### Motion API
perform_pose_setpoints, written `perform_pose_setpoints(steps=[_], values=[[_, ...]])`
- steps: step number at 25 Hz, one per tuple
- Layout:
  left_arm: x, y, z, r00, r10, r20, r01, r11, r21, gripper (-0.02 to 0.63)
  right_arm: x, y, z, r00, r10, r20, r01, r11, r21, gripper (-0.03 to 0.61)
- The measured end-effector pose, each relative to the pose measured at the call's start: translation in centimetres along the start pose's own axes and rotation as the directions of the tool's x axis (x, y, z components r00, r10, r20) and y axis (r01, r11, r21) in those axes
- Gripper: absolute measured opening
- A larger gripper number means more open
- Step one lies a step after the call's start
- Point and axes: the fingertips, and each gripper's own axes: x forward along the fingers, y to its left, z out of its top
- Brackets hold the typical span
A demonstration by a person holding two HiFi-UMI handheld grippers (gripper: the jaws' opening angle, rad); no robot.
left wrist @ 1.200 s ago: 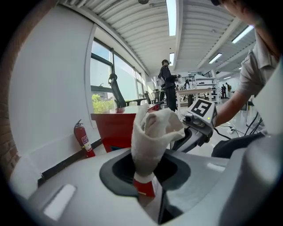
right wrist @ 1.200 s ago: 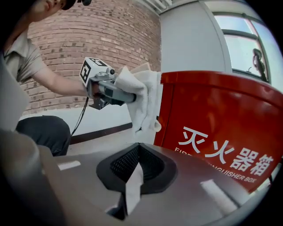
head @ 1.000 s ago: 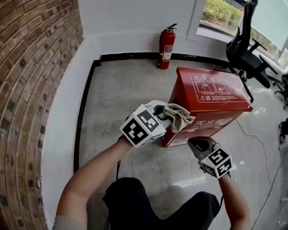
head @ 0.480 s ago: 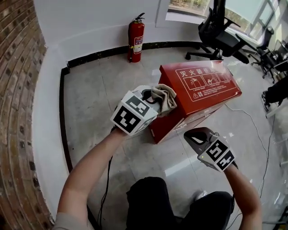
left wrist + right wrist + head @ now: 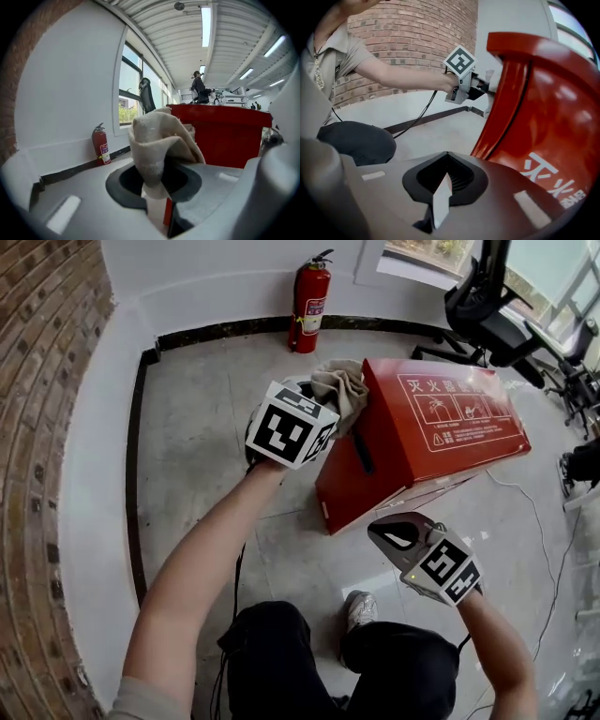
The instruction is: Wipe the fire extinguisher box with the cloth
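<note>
- The left gripper [image 5: 319,401] is clamped on a bunched beige cloth [image 5: 339,384], and the right gripper [image 5: 397,534] is closed and empty.
- The red fire extinguisher box [image 5: 427,442] sits on the floor at 3 o'clock from the left gripper. Its long axis runs roughly 9 to 3 o'clock.
- The cloth meets the box's upper left edge, so the left hand is the nearer one. The right gripper hangs at the box's 6 o'clock.
- The box is glossy, with white lettering.
</note>
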Motion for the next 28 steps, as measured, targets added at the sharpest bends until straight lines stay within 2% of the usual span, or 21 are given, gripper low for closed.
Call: perform_pose_setpoints(steps=[4,6,13,17,24,28], values=[[0.9,0.9,-4.5,0.997,0.045,-0.065,-0.046,0.999,-0.012,0.077,2.1,1.7,-1.1,0.996,0.081,0.020,-0.081,0.997,-0.019,0.026],[1.2,0.8,-6.5,0.996,0.035,-0.080,-0.038,0.999,-0.034,0.077,2.7,2.1,-1.9,0.993,0.113,0.032,-0.113,0.994,-0.010,0.026],[1.9,-2.5,-7.9,0.995,-0.097,-0.025,0.096,0.994,-0.051,0.077,5.0,3.0,-3.6,0.985,0.159,0.068,-0.160,0.987,0.019,0.026],[1.1,-4.6,-8.8,0.987,-0.159,-0.025,0.157,0.986,-0.062,0.075,6.1,3.6,-4.5,0.983,0.171,0.062,-0.174,0.984,0.040,0.025],[-0.9,-9.5,-10.6,0.960,-0.277,-0.048,0.277,0.961,-0.024,0.075,6.9,5.2,-5.6,0.979,0.195,0.060,-0.199,0.978,0.064,0.025],[-1.9,-12.8,-12.6,0.935,-0.344,-0.083,0.346,0.938,0.004,0.075,6.4,5.4,-6.8,0.980,0.194,0.041,-0.197,0.977,0.087,0.026]])
